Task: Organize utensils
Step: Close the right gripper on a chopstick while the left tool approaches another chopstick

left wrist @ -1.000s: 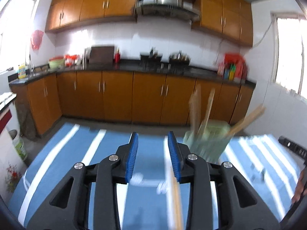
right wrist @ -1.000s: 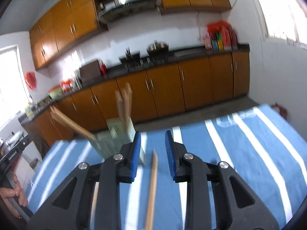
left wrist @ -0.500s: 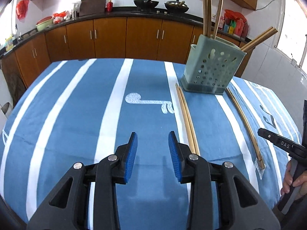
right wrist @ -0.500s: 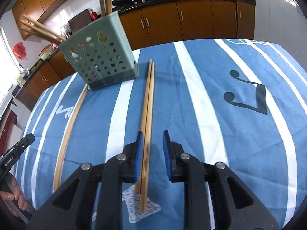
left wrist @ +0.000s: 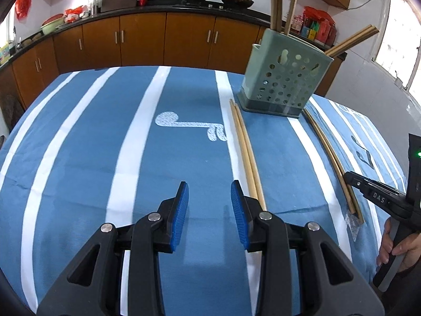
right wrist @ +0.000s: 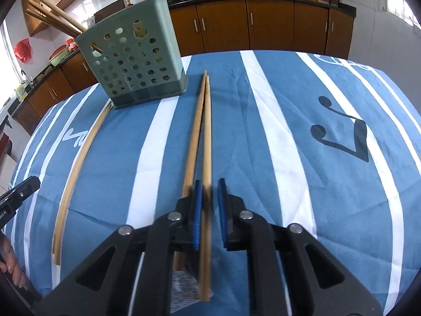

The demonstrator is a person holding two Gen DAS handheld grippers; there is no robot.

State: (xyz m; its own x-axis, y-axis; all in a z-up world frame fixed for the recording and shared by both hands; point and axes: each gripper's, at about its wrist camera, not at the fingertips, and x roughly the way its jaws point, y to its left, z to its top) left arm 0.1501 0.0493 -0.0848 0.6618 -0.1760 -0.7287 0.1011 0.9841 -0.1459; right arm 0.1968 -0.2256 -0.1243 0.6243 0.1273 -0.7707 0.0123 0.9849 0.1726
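Observation:
A green perforated utensil holder (left wrist: 285,79) (right wrist: 131,63) stands on the blue striped tablecloth and holds several wooden chopsticks. A pair of chopsticks (left wrist: 246,150) (right wrist: 204,142) lies in front of it. A second pair (left wrist: 331,160) (right wrist: 79,163) lies at the holder's other side. My right gripper (right wrist: 209,189) is low over the near end of the first pair, jaws narrowly open, with one chopstick between the pads and the other just outside the left pad. My left gripper (left wrist: 209,197) is open and empty above the cloth, left of that pair.
The table's blue cloth with white stripes (left wrist: 131,144) (right wrist: 315,131) fills both views. Brown kitchen cabinets (left wrist: 158,39) and a dark counter with woks stand behind. The other hand-held gripper shows at the right edge of the left view (left wrist: 381,200).
Both grippers came down from a raised view of the kitchen to the table. The right gripper moved forward over the chopstick pair, and its jaws now straddle one chopstick.

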